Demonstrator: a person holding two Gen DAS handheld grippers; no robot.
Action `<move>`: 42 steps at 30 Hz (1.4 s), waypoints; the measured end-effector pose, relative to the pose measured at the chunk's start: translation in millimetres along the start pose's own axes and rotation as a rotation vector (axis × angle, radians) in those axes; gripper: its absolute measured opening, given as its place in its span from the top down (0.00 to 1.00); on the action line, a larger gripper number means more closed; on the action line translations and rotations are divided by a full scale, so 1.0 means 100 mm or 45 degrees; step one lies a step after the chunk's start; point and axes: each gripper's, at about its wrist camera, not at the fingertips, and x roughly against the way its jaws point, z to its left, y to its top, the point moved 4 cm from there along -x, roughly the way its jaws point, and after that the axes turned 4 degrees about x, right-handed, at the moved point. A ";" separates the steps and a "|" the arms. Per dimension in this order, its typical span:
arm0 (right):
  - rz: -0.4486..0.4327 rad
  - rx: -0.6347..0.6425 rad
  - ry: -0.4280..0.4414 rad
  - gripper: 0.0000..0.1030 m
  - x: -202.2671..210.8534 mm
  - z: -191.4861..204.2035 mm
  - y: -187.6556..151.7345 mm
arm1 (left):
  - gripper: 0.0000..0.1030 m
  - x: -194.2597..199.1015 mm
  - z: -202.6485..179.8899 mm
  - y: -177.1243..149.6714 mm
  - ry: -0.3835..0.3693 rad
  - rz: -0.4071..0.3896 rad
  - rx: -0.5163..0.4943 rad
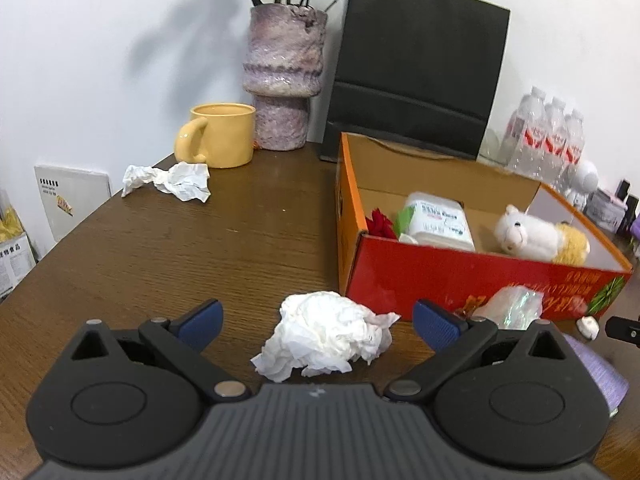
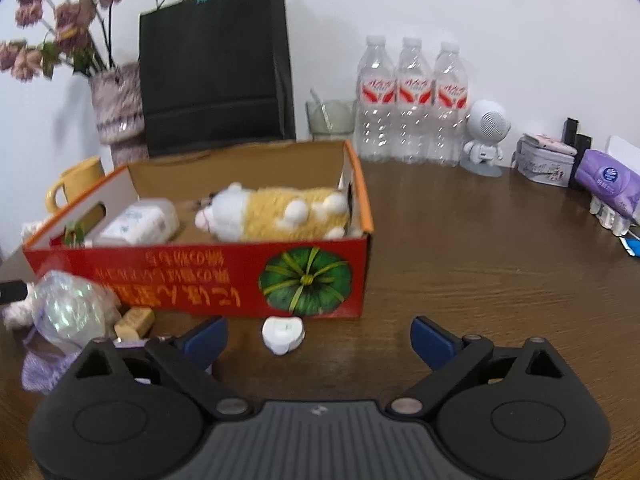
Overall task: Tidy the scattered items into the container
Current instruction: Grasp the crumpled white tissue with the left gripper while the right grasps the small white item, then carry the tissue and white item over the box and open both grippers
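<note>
The left gripper (image 1: 318, 322) is spread wide and empty around a crumpled tissue (image 1: 326, 336) near the table's front edge, seemingly about to pinch and lift it. The right gripper (image 2: 318, 336), equally wide and empty, frames a small white piece (image 2: 283, 334). Beyond stands the red box (image 1: 440, 284).

Plush toy (image 2: 276, 212) lies in box (image 2: 192, 276), bottles (image 2: 412, 100) behind.

Left claw (image 1: 318, 322) spread wide, low, level; right claw (image 2: 319, 334) likewise wide, apparently empty.
</note>
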 end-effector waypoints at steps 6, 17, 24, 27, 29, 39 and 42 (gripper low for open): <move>0.044 0.030 0.004 0.15 -0.18 0.08 -0.01 | 0.00 -0.15 -0.05 -0.01 0.048 0.018 -0.054; 0.041 0.081 0.036 0.76 -0.24 0.19 -0.04 | 0.54 -0.27 -0.06 -0.09 0.102 0.057 -0.104; 0.022 0.079 0.048 0.76 -0.20 0.19 -0.07 | 0.65 -0.20 0.01 -0.09 0.054 0.040 -0.047; 0.017 0.069 0.053 0.76 -0.18 0.18 -0.08 | 0.65 -0.15 0.03 -0.09 0.048 0.022 -0.037; 0.010 0.063 0.054 0.76 -0.17 0.16 -0.08 | 0.65 -0.10 0.06 -0.09 0.048 0.003 -0.028; -0.016 0.042 0.065 0.76 -0.11 0.13 -0.08 | 0.65 -0.06 0.08 -0.07 0.031 -0.016 -0.016; -0.028 0.040 0.069 0.76 -0.08 0.13 -0.08 | 0.65 -0.02 0.06 -0.07 0.019 -0.026 -0.020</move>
